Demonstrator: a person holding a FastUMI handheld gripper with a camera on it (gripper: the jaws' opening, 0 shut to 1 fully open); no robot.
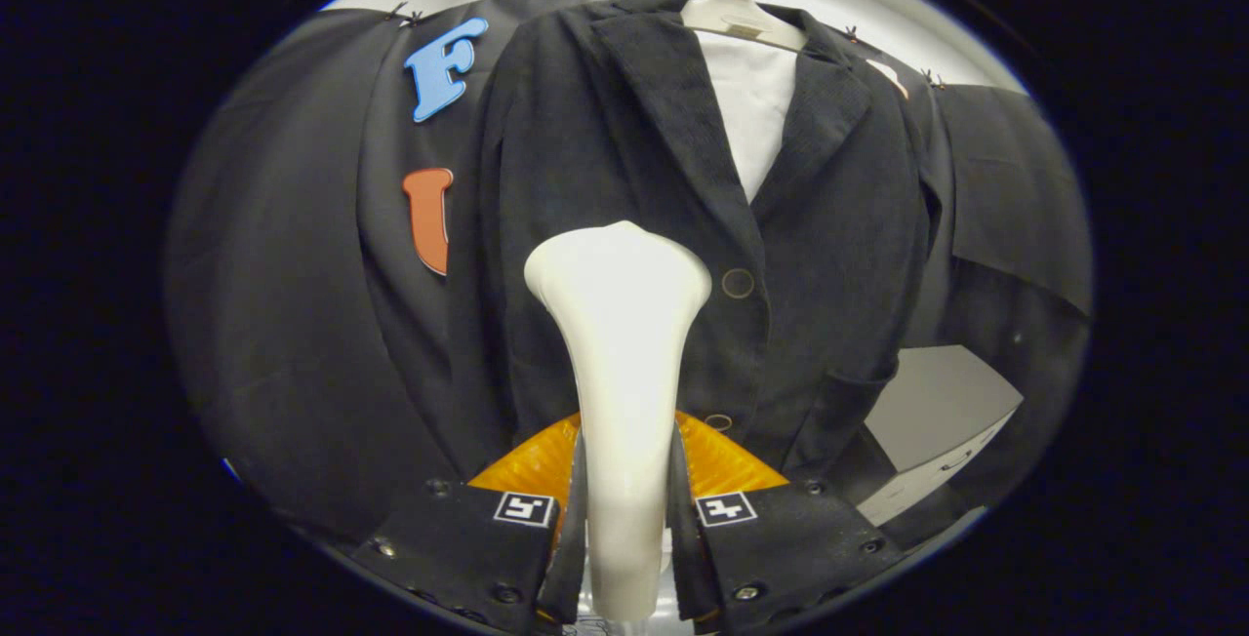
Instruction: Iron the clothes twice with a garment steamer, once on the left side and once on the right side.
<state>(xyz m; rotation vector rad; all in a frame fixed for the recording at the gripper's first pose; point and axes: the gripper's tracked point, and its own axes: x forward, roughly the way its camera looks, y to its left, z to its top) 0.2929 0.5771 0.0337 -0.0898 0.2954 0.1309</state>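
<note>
One dark jacket (624, 158) hangs buttoned on a pale hanger (737, 17) against the booth wall, spread flat so steam can travel each side. Before its front, the white garment steamer (620, 324) stands upright, head towards the cloth; whether it touches is unclear. Gripping its handle, the hand-held gripper (624, 538) has both fingers closed on it. Its nozzle face is hidden.

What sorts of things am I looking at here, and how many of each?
Jackets: 1, dark jacket on the hanger
Hangers: 1, pale hanger
Shirts: 1, white shirt under the jacket
Jacket buttons: 2
Steamers: 1, white steamer, held in the gripper
Total: 6
</note>
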